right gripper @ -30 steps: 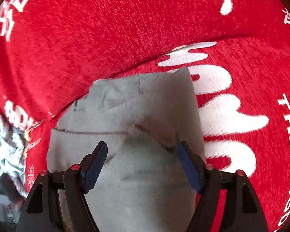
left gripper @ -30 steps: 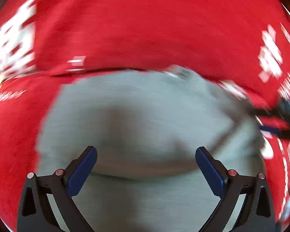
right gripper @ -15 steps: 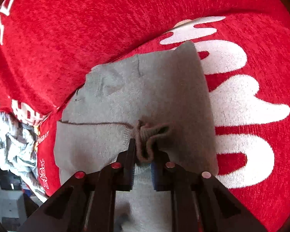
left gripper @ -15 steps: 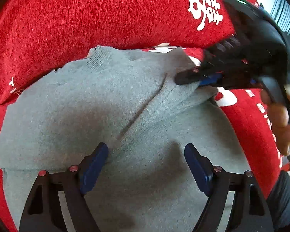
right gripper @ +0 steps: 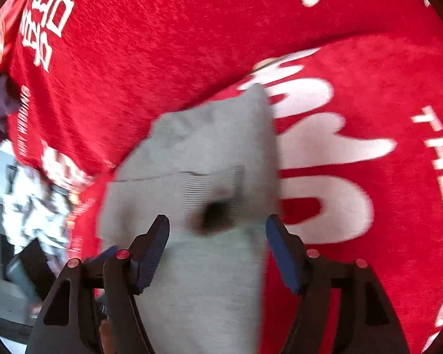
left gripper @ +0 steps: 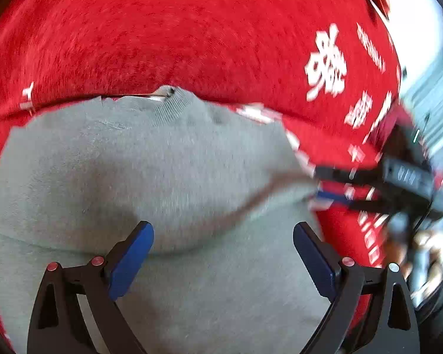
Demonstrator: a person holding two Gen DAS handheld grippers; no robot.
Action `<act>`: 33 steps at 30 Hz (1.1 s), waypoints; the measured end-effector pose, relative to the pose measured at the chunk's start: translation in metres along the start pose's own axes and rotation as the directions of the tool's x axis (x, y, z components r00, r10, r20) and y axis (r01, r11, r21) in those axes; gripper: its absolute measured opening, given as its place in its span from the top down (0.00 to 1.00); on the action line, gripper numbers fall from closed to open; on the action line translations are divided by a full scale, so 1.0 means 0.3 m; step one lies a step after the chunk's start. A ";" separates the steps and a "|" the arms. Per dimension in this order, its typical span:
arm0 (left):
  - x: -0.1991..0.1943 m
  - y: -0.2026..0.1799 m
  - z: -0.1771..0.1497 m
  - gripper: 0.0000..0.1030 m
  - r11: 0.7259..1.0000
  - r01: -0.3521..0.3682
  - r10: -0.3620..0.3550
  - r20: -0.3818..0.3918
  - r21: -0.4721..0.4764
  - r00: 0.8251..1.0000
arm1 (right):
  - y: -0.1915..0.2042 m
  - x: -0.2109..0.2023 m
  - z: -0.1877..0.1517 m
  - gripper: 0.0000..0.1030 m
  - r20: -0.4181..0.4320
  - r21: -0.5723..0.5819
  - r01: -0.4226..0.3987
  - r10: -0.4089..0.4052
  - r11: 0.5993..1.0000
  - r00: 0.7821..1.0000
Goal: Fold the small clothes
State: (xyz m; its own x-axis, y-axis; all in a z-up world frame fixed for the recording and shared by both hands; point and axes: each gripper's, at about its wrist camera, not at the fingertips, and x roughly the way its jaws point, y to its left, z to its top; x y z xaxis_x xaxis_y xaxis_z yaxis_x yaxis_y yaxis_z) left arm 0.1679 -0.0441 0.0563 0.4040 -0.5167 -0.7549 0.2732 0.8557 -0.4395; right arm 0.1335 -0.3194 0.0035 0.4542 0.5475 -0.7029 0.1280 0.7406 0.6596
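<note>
Right wrist view: the right gripper (right gripper: 217, 246) now stands with its jaws spread wide over the grey sweater (right gripper: 198, 183); half a second ago it was clenched on a bunched sleeve cuff, so the cuff has been let go. That likely means one sleeve fold is placed. A dark cuff opening shows between the blue pads (right gripper: 152, 250), just above them. The left gripper (left gripper: 223, 261) is also released, hovering over the sweater (left gripper: 138, 171), gripping nothing. The garment lies on a red blanket with white lettering (left gripper: 192, 29), soft knit, ribbed collar at 12 o'clock, a long shallow crease across its middle. At 3 o'clock the other gripper appears, blurred. A patterned cloth (right gripper: 29, 200) sits at 9 o'clock in the right view.
</note>
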 end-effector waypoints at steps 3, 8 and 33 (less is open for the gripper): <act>0.016 0.009 0.010 0.07 0.999 -0.042 0.042 -0.006 -0.009 0.999 | -0.028 0.037 0.001 0.30 -0.022 0.122 -0.093 0.096 0.988 0.995; 0.102 0.039 0.001 0.07 0.993 -0.115 0.114 -0.072 -0.010 0.991 | 0.021 0.079 -0.006 0.50 -0.064 0.073 -0.091 0.096 0.993 0.993; 0.141 0.101 0.060 0.07 0.972 -0.236 0.236 -0.056 0.017 0.970 | 0.117 0.093 0.006 0.94 0.195 -0.260 0.190 -0.141 0.947 0.971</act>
State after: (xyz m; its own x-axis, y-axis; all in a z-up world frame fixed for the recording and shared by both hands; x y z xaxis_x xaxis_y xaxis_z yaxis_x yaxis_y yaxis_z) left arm 0.2089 -0.0406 0.0200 0.4071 -0.2975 -0.8635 0.1853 0.9527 -0.2409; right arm 0.1523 -0.2788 0.0074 0.5943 0.3510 -0.7237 -0.0220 0.9065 0.4216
